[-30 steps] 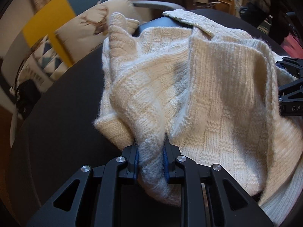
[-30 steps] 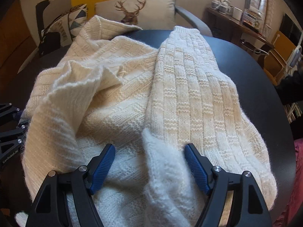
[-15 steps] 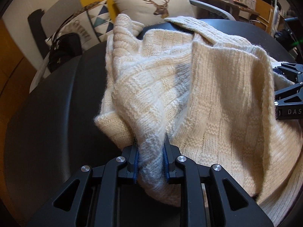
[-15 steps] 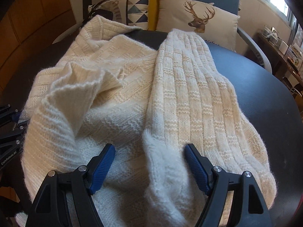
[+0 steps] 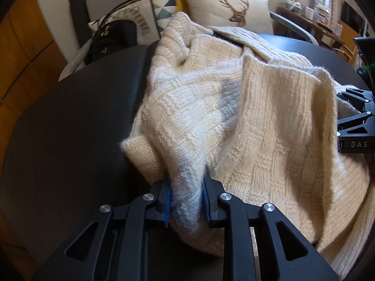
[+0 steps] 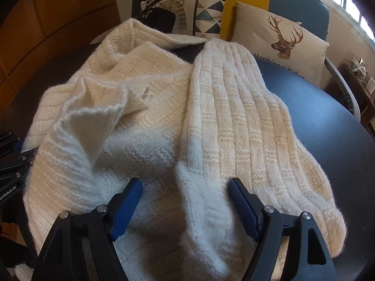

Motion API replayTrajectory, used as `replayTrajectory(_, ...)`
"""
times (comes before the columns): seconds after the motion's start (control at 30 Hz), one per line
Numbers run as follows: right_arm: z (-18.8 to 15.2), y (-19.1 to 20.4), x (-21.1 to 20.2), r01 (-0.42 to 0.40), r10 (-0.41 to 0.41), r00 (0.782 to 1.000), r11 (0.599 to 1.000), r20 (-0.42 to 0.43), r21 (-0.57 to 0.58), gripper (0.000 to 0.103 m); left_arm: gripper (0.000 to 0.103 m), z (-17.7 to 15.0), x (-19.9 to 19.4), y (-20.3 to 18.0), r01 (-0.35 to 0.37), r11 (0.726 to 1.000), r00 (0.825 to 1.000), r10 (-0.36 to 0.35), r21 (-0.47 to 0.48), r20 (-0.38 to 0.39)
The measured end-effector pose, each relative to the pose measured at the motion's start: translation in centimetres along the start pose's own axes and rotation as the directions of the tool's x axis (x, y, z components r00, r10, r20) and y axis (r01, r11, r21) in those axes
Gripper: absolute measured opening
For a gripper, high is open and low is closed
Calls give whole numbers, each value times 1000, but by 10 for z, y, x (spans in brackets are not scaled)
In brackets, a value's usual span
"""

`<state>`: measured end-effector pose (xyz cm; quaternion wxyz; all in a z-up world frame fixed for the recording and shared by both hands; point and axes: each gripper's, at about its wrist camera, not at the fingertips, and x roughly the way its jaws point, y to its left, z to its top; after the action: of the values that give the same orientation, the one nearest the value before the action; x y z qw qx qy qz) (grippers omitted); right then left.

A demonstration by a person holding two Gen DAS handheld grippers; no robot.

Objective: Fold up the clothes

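Left tool [image 5: 186,201] tilts steeply down, its blue pads pinched on a bunched fold of the cream sweater [image 5: 257,121]. Right tool [image 6: 185,201] tilts down likewise, jaws spread wide over a raised ridge of the sweater, pads not pressing it. That sweater lies rumpled on the dark table [image 5: 70,128]. Beyond the table sit a deer cushion [image 6: 281,37] and a black bag [image 5: 112,39].

Table edges lay open to me

Bare table [image 5: 70,121] flanked the sweater [image 6: 234,121]; cushions [image 6: 281,37] and a bag [image 5: 114,37] blocked beyond.
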<state>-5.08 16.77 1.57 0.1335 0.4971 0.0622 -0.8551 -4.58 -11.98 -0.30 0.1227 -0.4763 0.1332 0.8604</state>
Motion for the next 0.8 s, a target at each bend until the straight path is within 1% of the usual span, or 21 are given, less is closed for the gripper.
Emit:
replayTrajectory(0.07, 7, 7, 3, -3, 3, 1000, 1000, 0, -12, 79, 22, -7, -8, -7, -9, 1000, 1000, 9, -12, 0)
replayTrajectory(0.2, 14, 20, 7, -13, 13, 1000, 999, 4, -39, 79, 23, -19, -9, 2, -10, 998, 1000, 11, -57, 1)
replayTrajectory(0.3, 18, 31, 10, -16, 16, 1000, 998, 6, -58, 80, 23, -20, -6, 13, 5, 995, 1000, -5, -103, -1)
replayTrajectory(0.43, 31, 36, 21, -20, 21, 1000, 996, 12, -88, 80, 23, -43, -24, 4, 9, 990, 1000, -9, -144, 2)
replayTrajectory(0.5, 36, 40, 25, -17, 19, 1000, 995, 15, -101, 81, 23, -33, -13, 9, -6, 990, 1000, 7, -141, 6)
replayTrajectory(0.63, 49, 44, 34, -10, 13, 1000, 993, 19, -115, 83, 24, -36, -12, -1, -63, 990, 998, 66, -124, 18)
replayTrajectory(0.7, 54, 44, 37, -8, 11, 1000, 993, 24, -121, 83, 24, -28, -1, 3, -89, 988, 995, 93, -128, 26)
replayTrajectory(0.8, 56, 48, 38, -8, 12, 1000, 992, 29, -128, 84, 24, -33, -5, -4, -103, 983, 993, 109, -150, 35)
